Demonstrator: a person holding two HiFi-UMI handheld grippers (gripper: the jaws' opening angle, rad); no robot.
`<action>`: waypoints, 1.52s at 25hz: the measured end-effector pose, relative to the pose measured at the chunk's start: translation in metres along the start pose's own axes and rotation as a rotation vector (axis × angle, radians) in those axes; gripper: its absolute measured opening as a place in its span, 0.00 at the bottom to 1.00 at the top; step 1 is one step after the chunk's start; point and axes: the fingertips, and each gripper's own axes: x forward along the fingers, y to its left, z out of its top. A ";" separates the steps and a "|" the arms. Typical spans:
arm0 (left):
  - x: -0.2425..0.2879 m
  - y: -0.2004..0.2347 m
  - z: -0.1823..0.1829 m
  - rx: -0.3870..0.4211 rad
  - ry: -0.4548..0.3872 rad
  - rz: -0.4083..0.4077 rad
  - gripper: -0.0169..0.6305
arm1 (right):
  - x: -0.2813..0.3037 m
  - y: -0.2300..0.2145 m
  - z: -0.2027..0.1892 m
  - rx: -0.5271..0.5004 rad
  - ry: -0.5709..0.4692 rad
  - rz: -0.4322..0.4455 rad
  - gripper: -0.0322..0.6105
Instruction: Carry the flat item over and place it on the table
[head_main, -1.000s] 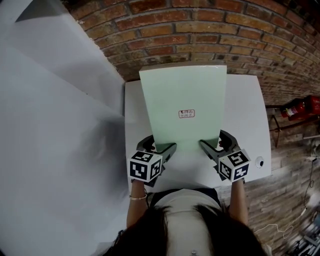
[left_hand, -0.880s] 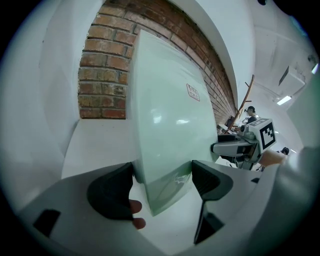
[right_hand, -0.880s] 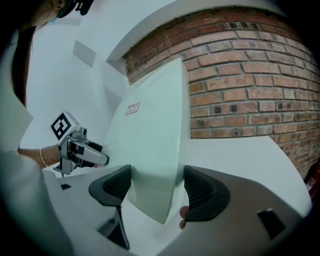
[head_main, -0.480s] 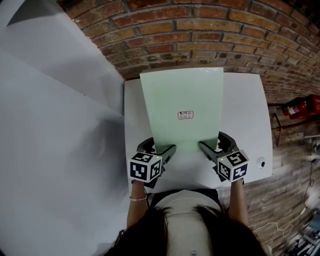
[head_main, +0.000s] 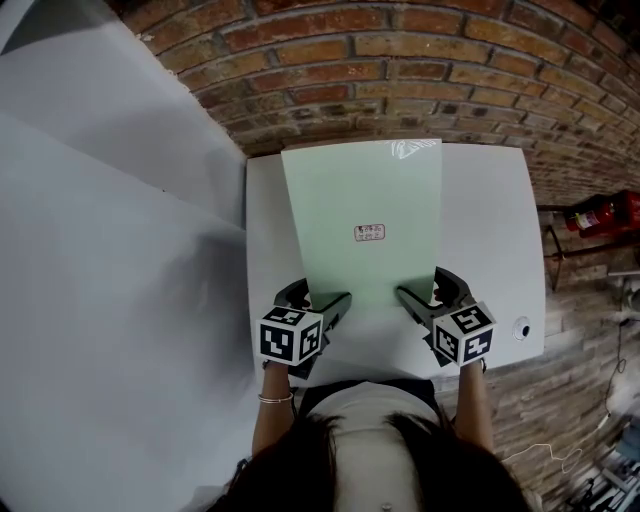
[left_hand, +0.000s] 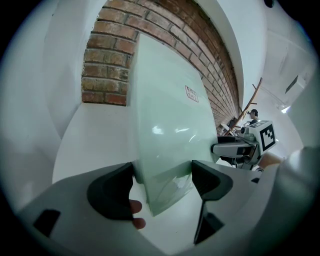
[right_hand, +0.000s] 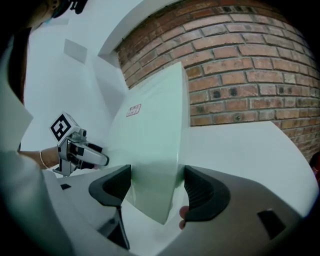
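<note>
A pale green flat board (head_main: 360, 200) with a small label (head_main: 369, 232) is held over the white table (head_main: 490, 220), its far edge toward the brick wall. My left gripper (head_main: 315, 297) is shut on its near left corner and my right gripper (head_main: 430, 287) on its near right corner. In the left gripper view the board (left_hand: 165, 125) fills the gap between the jaws of that gripper (left_hand: 162, 182), with the other gripper (left_hand: 250, 142) beyond. The right gripper view shows the board (right_hand: 150, 145) clamped in that gripper (right_hand: 152, 187), tilted up toward the wall.
A brick wall (head_main: 400, 70) runs behind the table. White sheeting (head_main: 100, 250) covers the left side. A red fire extinguisher (head_main: 600, 213) lies on the floor at right. A small round fitting (head_main: 519, 327) sits at the table's near right corner.
The board's far edge has dropped slightly lower in the head view, toward the tabletop. Both grippers keep their hold and have barely moved.
</note>
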 end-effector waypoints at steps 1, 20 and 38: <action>0.001 0.001 -0.001 -0.003 0.003 0.000 0.62 | 0.001 0.000 -0.001 0.002 0.004 0.000 0.60; 0.015 0.007 -0.014 -0.047 0.048 -0.006 0.62 | 0.012 -0.007 -0.018 0.053 0.051 0.005 0.60; 0.023 0.011 -0.021 -0.072 0.081 -0.007 0.62 | 0.020 -0.012 -0.029 0.089 0.083 0.012 0.60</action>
